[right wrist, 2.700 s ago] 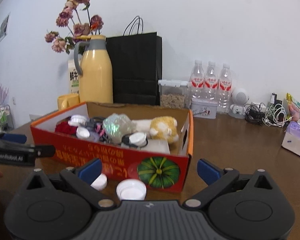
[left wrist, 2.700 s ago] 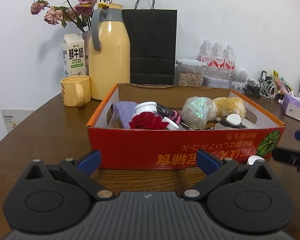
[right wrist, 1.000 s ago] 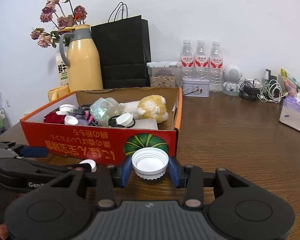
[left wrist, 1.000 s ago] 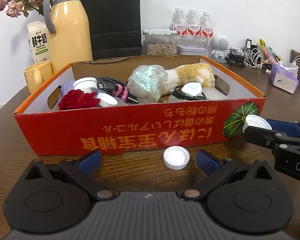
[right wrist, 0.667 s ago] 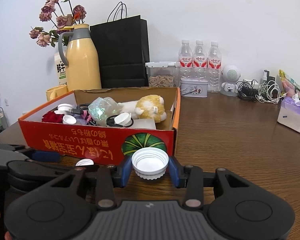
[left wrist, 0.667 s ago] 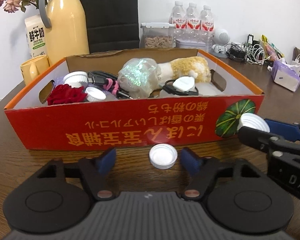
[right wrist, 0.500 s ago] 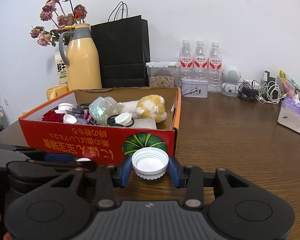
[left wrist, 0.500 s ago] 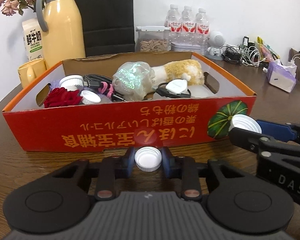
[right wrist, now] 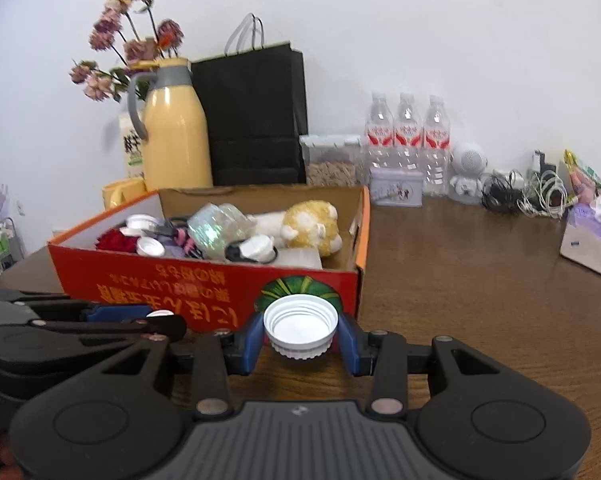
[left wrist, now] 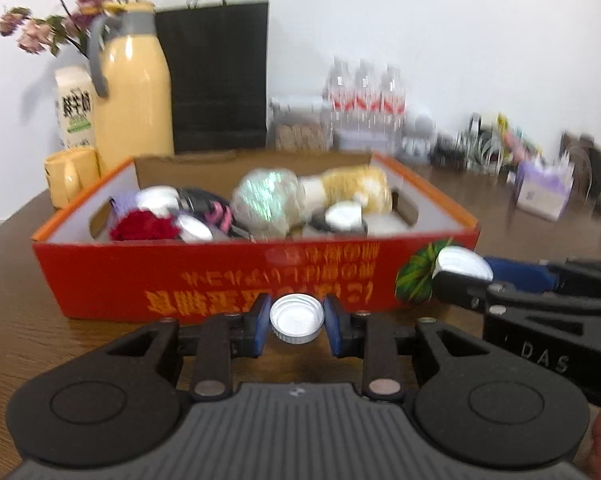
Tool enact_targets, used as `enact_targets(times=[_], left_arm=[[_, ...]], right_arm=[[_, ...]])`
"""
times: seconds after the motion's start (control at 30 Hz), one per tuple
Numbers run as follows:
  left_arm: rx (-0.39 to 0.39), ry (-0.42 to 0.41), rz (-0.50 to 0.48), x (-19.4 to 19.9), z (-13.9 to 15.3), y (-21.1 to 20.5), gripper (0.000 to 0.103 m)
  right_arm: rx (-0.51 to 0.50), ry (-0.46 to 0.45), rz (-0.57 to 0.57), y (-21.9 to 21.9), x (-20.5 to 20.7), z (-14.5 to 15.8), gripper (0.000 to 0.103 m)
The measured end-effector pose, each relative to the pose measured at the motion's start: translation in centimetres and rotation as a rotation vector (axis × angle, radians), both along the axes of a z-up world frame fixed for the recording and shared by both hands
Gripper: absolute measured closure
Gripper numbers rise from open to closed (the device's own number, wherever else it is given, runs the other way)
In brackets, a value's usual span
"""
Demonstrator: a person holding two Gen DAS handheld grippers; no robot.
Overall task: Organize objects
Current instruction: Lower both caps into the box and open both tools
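Right now each hand-held gripper grips a white bottle cap. The left hand-held gripper [left wrist: 296, 326] has its blue pads pressed on either side of a small white cap [left wrist: 296, 323], open side up, just in front of the red cardboard box [left wrist: 228, 276]. The right hand-held gripper [right wrist: 300, 338] clamps a larger white cap [right wrist: 300, 331] the same way, threads showing inside, near the box's front corner with the pumpkin picture [right wrist: 298, 288].

The box sits on the brown wooden worktop [right wrist: 480, 280] and is nearly full. Along its left end lie a red fabric flower [right wrist: 114, 240], two white lids [right wrist: 150, 246] and a purple cloth [left wrist: 120, 202]. In the middle are black and pink cords [left wrist: 216, 210] and a crumpled iridescent wrap [right wrist: 216, 226]. Toward the right end a yellow and white plush toy [right wrist: 308, 228] lies on its side, with a white cap on a black ring [right wrist: 254, 248] and a pale block [right wrist: 300, 258] in front of it.

Behind the box stand a yellow thermos jug [right wrist: 174, 136], a yellow mug [left wrist: 70, 176], a milk carton [left wrist: 75, 108], dried roses [right wrist: 128, 52] and a black paper bag [right wrist: 256, 116]. Further right, a clear lidded tub [right wrist: 330, 160] holds brownish pieces, beside three water bottles [right wrist: 406, 136] and a small tin [right wrist: 396, 190]. A tissue pack [right wrist: 590, 240] lies well apart on the right.
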State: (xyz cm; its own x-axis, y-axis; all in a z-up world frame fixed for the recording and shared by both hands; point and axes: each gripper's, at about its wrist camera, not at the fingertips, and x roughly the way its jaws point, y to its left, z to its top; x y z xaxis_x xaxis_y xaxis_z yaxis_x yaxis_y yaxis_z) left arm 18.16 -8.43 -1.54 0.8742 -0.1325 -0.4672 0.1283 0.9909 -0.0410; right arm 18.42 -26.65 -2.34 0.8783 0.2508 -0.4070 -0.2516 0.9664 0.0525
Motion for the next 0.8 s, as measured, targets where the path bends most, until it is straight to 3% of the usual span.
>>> enact_targets(times=[0.2,0.4,0.6,0.8], left_arm=[[-0.029,-0.123,0.016,-0.8,3.4,1.6,0.074],[-0.043,-0.181,0.087,1.9,5.9,4.0,0.074],[-0.151,-0.164,0.198,7.4,6.0,7.4,0.074],[-0.115,-0.098,0.221,9.4,4.3,8.7,0.074]], right_arm=[[0.029,-0.102,0.034,0.4,-0.8,2.2,0.064],[-0.007,-0.161,0.074,3.2,1.5,5.2,0.064],[0.018,-0.159,0.064,6.9,7.2,5.9,0.064],[-0.015,-0.097,0.054,8.1,9.8,3.2,0.064]])
